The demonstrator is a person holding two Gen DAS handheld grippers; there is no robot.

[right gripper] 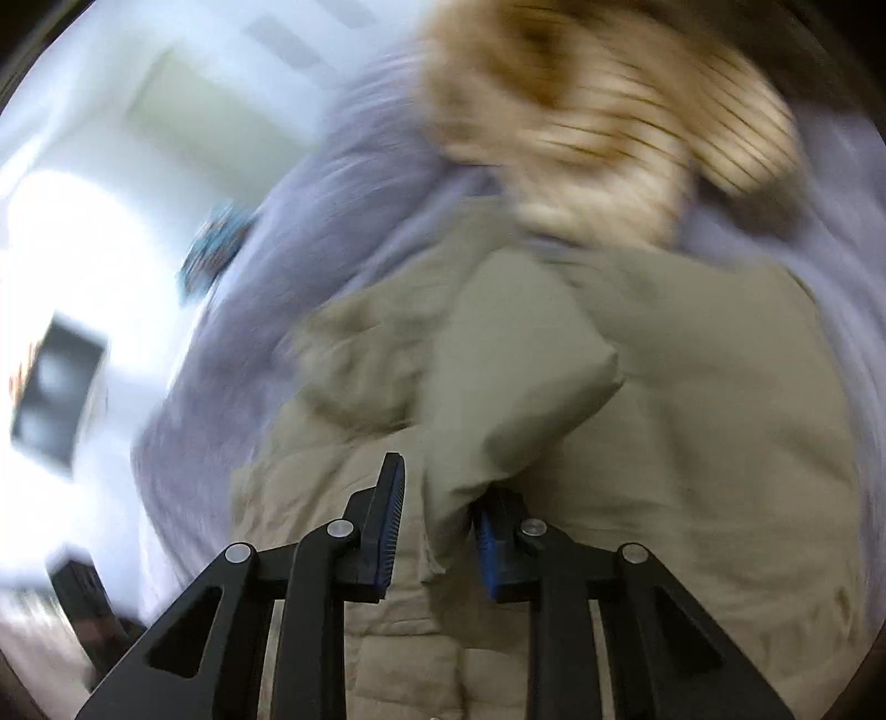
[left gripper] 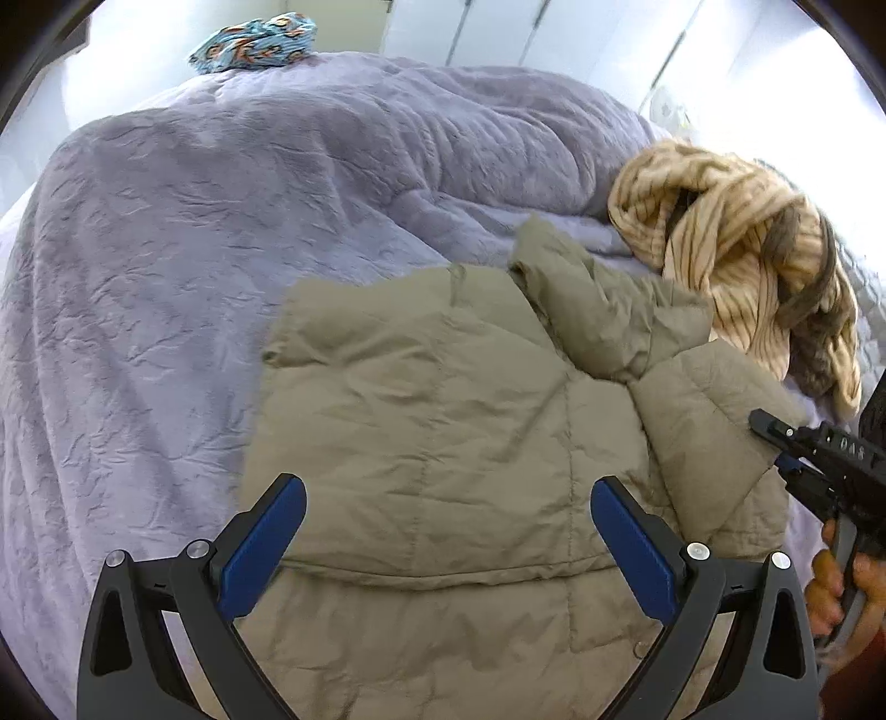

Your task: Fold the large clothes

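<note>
An olive quilted jacket (left gripper: 443, 387) lies spread on a lavender bedspread (left gripper: 166, 249). My left gripper (left gripper: 447, 484) hovers over the jacket's middle, jaws wide open with nothing between them. At the right edge of the left wrist view, my right gripper (left gripper: 772, 443) reaches onto the jacket's right side. In the blurred right wrist view, a raised fold of the jacket (right gripper: 692, 387) stands between the right gripper's (right gripper: 443, 479) narrowly parted jaws. The fold lies against the right pad, and a small gap shows at the left pad.
A beige striped knit garment (left gripper: 736, 249) lies bunched on the bedspread just beyond the jacket, also in the right wrist view (right gripper: 609, 127). A blue patterned cloth (left gripper: 255, 41) sits at the bed's far edge. A hand (left gripper: 830, 581) holds the right gripper's handle.
</note>
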